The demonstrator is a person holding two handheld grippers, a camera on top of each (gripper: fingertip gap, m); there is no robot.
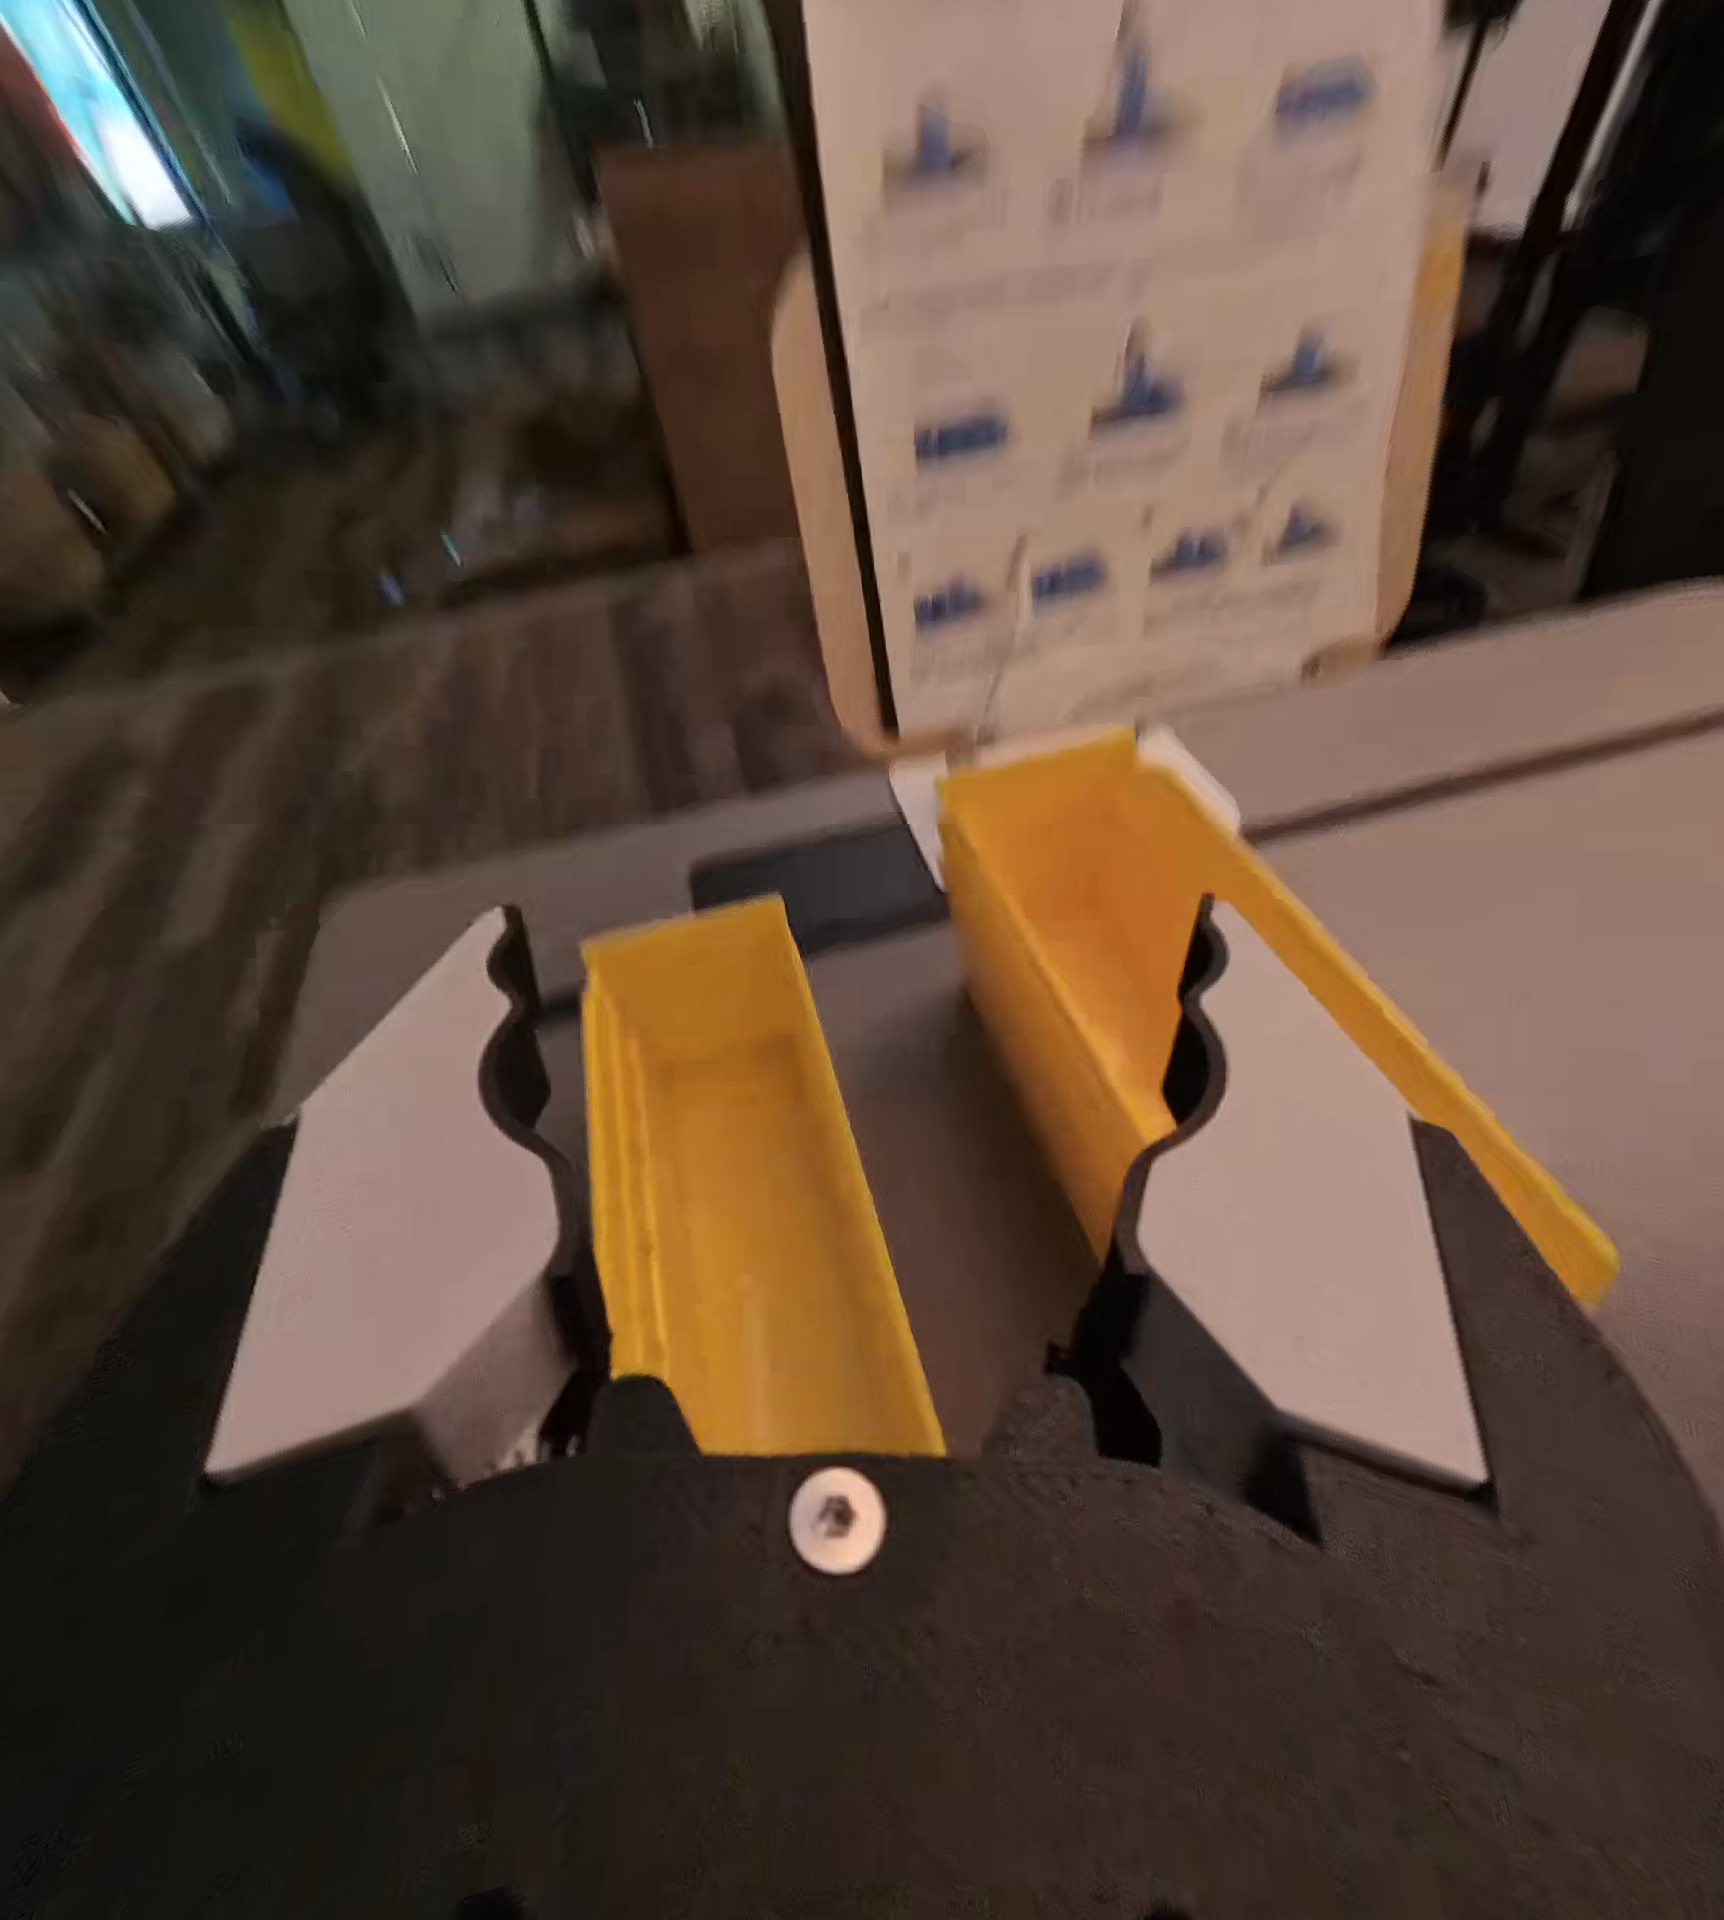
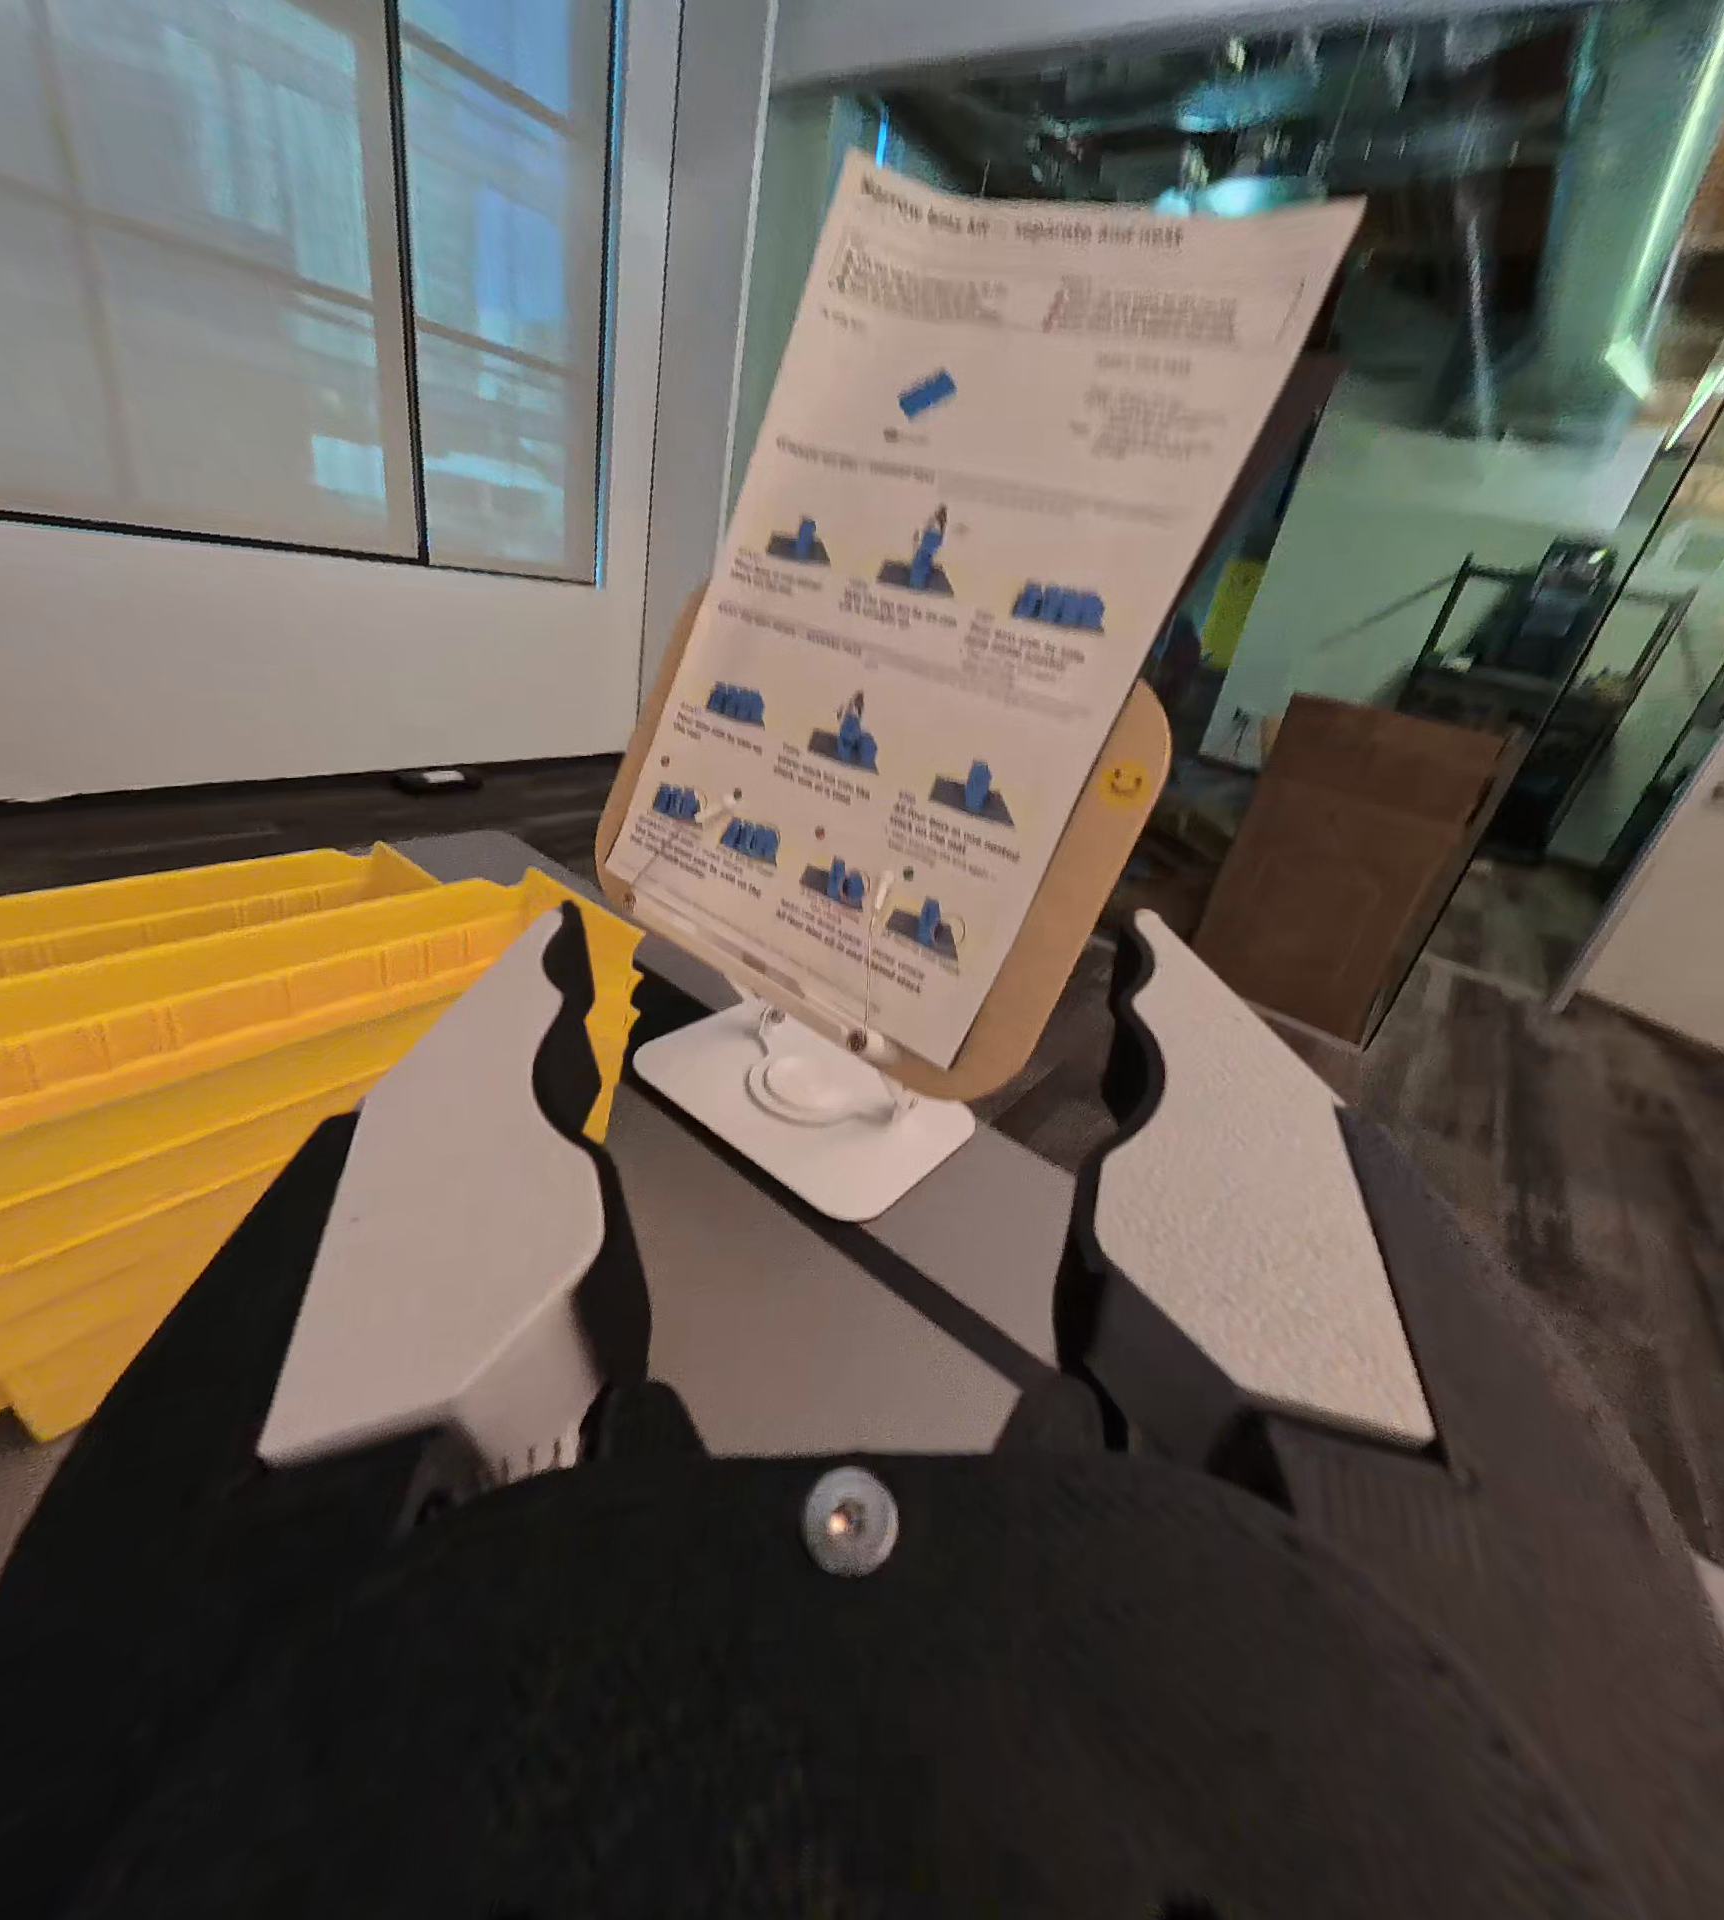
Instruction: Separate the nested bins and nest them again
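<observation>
While the left gripper hangs over the grey table, its fingers are spread wide, and a narrow yellow bin stands on the table between them. That bin sits close beside the left finger, yet a strip of table shows between bin and pad, and the right finger is well apart from it, so nothing is pinched. A second yellow bin lies just to the right and a little farther off, angled, with its long right wall running behind the right finger; whether that finger touches it cannot be told. A dark mat lies under the bins' far ends.

In the right wrist view the right gripper is also spread, with only bare table between its pads (the grasp is plainly empty). To its left lie yellow bins side by side on the table, their end partly hidden behind the left finger. Just beyond the fingertips stands a sheet of pictures and text on a tan board with a white base. Farther off are a window, glass walls and a brown box on the floor.
</observation>
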